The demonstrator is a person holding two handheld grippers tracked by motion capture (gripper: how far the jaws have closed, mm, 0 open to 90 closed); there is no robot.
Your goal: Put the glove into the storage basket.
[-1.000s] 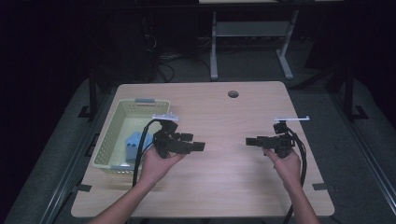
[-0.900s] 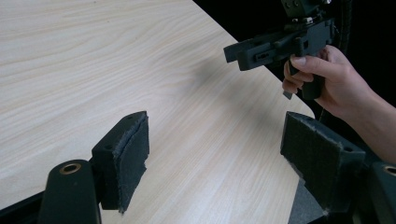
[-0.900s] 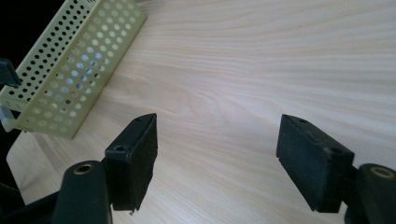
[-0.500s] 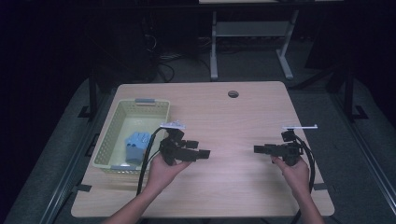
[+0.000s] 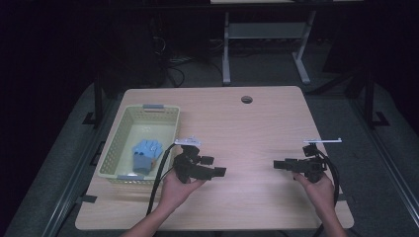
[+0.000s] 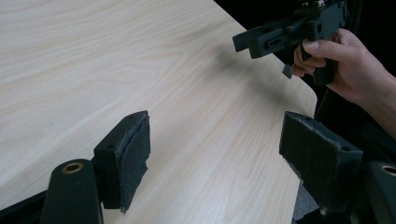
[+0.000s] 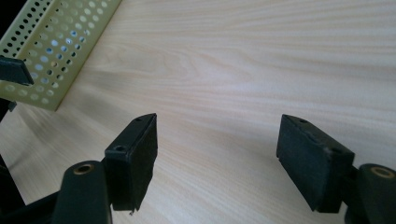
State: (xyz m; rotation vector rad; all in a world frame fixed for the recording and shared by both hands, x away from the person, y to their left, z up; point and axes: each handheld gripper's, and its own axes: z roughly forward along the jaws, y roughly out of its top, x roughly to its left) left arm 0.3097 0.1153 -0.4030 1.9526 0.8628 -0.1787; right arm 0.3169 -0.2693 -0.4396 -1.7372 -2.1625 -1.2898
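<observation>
Spanning most of the high view, the wooden table (image 5: 232,118) lay under both your hands. A pale yellow basket (image 5: 116,145) sat on its left side, long axis running away from you, with a blue glove (image 5: 146,149) lying in its near half, fingers pointing roughly away from you. You held the left gripper (image 5: 217,172) just right of the basket, jaws spread wide and empty. Your right gripper (image 5: 277,164) hovered well apart, aimed leftward, likewise released.

Glove (image 5: 146,150) in basket (image 5: 114,147), table's (image 5: 257,128) left.
</observation>
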